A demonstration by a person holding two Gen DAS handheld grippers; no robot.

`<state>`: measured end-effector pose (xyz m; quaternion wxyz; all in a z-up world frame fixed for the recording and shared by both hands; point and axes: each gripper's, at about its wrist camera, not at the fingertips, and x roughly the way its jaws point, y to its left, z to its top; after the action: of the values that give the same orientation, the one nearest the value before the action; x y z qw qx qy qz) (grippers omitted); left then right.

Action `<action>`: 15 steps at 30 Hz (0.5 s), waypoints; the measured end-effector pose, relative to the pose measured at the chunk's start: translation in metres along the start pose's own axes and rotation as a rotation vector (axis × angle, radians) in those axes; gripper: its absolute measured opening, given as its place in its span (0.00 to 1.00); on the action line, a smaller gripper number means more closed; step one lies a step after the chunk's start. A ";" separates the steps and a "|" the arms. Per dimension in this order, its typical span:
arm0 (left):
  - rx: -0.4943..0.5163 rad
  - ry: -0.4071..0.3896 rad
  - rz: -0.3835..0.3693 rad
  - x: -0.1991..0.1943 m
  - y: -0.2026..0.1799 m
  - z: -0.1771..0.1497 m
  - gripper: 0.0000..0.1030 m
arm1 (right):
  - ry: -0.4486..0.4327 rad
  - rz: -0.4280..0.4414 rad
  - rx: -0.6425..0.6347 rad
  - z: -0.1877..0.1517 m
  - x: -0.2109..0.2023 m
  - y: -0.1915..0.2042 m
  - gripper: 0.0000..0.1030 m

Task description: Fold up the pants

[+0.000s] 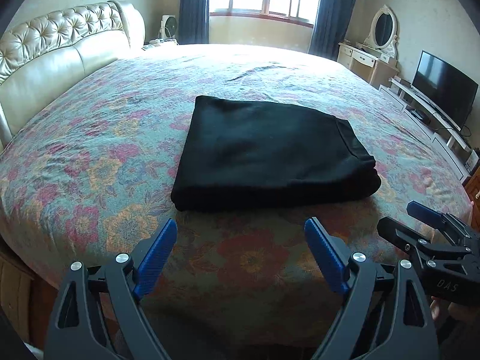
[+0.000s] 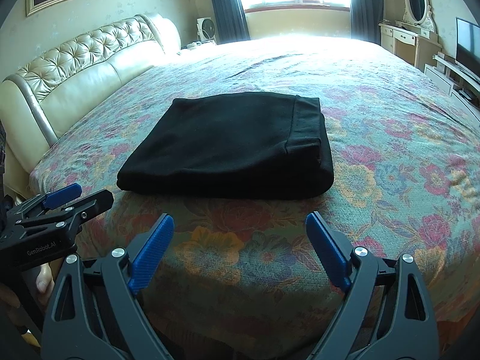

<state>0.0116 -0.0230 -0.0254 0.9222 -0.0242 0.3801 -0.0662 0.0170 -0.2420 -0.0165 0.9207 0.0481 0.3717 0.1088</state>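
The black pants point(image 1: 270, 150) lie folded flat on my bed point(image 1: 90, 150); my left hand-held gripper point(image 1: 240, 240) and right hand-held gripper point(image 2: 240, 234) hover just short of them, jaws apart, empty

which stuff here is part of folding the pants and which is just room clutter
Part of the job:
black pants, folded on the bed
left gripper, open
right gripper, open

Just around:
television
dressing table with mirror
fan
curtains
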 end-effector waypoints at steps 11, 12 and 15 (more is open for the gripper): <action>-0.014 -0.017 -0.022 0.000 -0.006 0.002 0.85 | 0.008 -0.005 0.011 -0.002 0.000 -0.003 0.87; -0.023 -0.010 -0.020 0.001 -0.005 0.002 0.85 | 0.007 -0.005 0.013 -0.002 -0.001 -0.004 0.87; -0.040 0.000 -0.033 0.001 -0.004 0.001 0.85 | 0.006 -0.009 0.014 -0.002 -0.002 -0.006 0.87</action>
<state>0.0125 -0.0268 -0.0253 0.9203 -0.0488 0.3811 -0.0737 0.0148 -0.2487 -0.0177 0.9198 0.0527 0.3753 0.1019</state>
